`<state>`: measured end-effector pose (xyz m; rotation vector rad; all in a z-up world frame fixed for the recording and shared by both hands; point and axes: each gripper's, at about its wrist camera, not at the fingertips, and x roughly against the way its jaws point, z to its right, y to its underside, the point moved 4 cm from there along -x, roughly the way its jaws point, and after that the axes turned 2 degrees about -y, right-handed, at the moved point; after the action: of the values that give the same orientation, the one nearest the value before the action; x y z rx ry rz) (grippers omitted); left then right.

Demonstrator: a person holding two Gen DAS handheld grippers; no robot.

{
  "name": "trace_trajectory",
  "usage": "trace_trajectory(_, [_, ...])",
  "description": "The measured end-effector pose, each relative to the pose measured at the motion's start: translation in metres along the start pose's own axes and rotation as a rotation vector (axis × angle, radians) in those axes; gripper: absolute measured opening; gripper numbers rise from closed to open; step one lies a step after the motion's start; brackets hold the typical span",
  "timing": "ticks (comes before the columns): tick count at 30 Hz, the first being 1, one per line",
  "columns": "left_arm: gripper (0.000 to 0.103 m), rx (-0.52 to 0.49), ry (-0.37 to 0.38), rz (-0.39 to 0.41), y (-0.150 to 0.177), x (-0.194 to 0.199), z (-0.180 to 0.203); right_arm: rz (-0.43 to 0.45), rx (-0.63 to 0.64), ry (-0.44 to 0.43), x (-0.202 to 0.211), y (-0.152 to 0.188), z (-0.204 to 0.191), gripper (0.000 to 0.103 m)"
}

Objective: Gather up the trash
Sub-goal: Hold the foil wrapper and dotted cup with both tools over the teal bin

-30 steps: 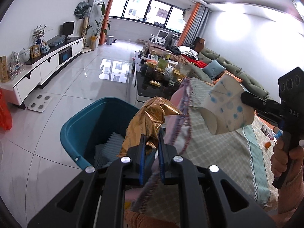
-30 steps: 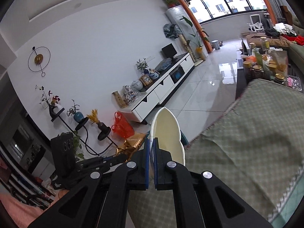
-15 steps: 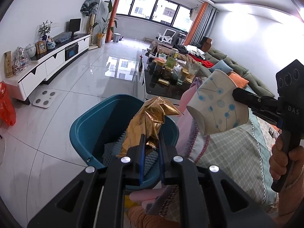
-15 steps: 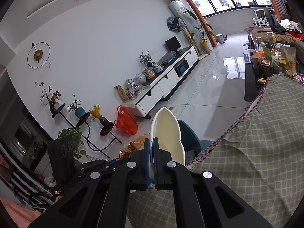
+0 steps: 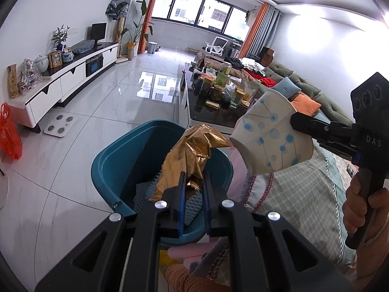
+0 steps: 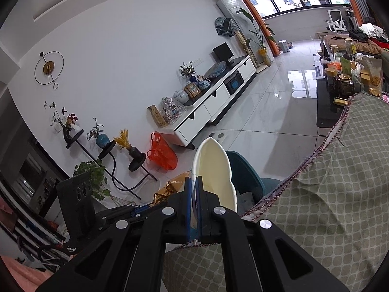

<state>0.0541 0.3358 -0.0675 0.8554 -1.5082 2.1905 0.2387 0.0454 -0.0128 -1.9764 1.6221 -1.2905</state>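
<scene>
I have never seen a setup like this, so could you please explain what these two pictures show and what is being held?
There is no robot here: a person holds a two-finger gripper in each hand, and each gripper carries a fisheye camera looking along its fingers. One picture is from the left gripper, the other from the right gripper.

The left one is shut on a crumpled gold wrapper, held above a teal bin on the tiled floor. The right one is shut on the rim of a squashed paper cup, white with blue dots, beside the wrapper; its handle sits in a hand. A checked cloth covers the furniture next to the bin. Both items look ready to drop in.
</scene>
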Motion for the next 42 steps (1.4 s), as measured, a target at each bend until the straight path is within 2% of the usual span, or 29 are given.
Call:
trace_trajectory(27, [0.013, 0.01, -0.043, -0.001, 0.001, 0.003, -0.013, -0.065, 0.004, 0.0, -0.034, 0.002, -0.005, 0.004])
trace_trajectory(42, [0.014, 0.022, -0.085, -0.041, 0.0, -0.022, -0.016, -0.131, 0.01, 0.054, -0.064, 0.005, 0.001, 0.004])
